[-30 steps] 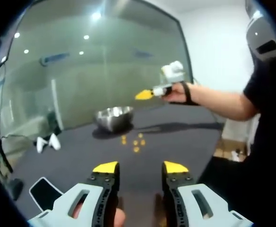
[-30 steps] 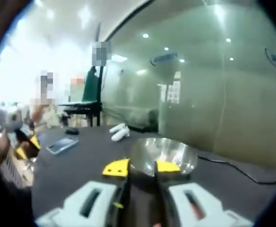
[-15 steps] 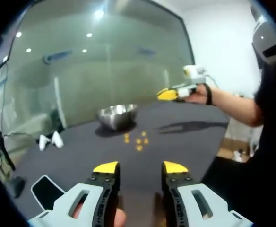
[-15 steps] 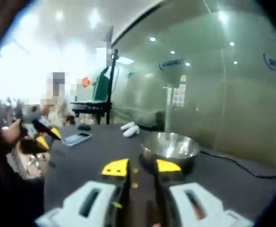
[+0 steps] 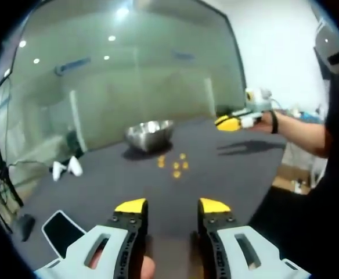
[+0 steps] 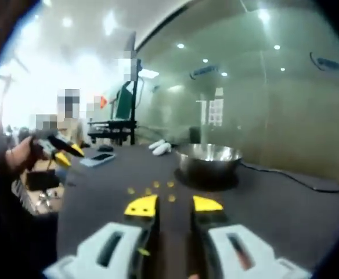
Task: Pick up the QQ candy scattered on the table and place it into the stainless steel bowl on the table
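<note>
QQ candy (image 5: 174, 165): small yellow pieces clustered mid-table (image 5: 227, 174), just beside stainless steel bowl (image 5: 150, 135), none inside it from what shows | axis: too small to tell | step: approach, nothing picked | left gripper (image 5: 169, 206) released, empty; right gripper (image 6: 173, 204) parted, empty | next: lower one gripper onto one piece.

In the left gripper view we see the table (image 5: 227, 174) stretching ahead, the stainless steel bowl (image 5: 150, 134) standing on its far part before the glass wall (image 5: 129, 75). The candies (image 5: 174, 165) lie scattered on the table just in front of the bowl. A phone (image 5: 62, 229) lies on the table's near left, two white controllers (image 5: 65, 169) further back on the left.
</note>
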Demonstrator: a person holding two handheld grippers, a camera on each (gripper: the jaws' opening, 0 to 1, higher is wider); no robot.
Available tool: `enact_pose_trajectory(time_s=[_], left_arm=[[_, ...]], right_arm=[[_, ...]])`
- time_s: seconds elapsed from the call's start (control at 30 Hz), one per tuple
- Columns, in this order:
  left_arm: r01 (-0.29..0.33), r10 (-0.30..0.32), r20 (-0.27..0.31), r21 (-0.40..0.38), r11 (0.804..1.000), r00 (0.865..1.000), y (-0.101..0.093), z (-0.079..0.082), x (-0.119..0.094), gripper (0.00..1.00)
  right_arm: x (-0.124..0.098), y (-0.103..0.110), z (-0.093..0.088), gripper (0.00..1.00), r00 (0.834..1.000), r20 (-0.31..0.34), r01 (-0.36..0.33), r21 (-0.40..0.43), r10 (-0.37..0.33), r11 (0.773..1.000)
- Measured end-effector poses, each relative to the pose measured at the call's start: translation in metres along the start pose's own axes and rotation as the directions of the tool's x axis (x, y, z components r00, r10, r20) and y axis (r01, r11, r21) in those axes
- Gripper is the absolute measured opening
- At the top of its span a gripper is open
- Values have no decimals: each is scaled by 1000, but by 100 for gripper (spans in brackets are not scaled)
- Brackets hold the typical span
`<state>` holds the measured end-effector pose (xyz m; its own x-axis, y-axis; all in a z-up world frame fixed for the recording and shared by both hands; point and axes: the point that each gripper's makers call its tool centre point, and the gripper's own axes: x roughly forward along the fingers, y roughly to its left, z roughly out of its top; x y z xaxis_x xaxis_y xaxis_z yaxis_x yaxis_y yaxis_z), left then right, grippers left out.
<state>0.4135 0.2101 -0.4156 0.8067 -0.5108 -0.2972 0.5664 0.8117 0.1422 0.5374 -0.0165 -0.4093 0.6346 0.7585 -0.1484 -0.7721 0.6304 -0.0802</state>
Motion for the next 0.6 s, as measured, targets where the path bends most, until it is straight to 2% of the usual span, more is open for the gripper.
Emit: enact_pose_trajectory(time_s=[0.1, 0.17, 0.3, 0.43, 0.6], left_arm=[[-29, 29, -10, 9, 1000, 1000, 5, -2, -1, 36], [-27, 27, -15, 3, 1000, 1000, 6, -4, 0, 36], [-19, 20, -25, 8, 1000, 1000, 4, -6, 0, 36], [-17, 17, -27, 8, 1000, 999, 4, -7, -2, 36], [-20, 20, -29, -5, 1000, 999, 6, -10, -3, 36]], right_arm=[[9, 6, -11, 22, 999, -37, -20, -53, 18, 998], [17, 9, -23, 22, 996, -84, -26, -36, 23, 999], [36, 15, -30, 22, 993, -109, -59, -43, 54, 997], [56, 17, -31, 22, 989, -129, -81, -41, 75, 996], [83, 21, -25, 22, 987, -124, -111, -33, 106, 993]])
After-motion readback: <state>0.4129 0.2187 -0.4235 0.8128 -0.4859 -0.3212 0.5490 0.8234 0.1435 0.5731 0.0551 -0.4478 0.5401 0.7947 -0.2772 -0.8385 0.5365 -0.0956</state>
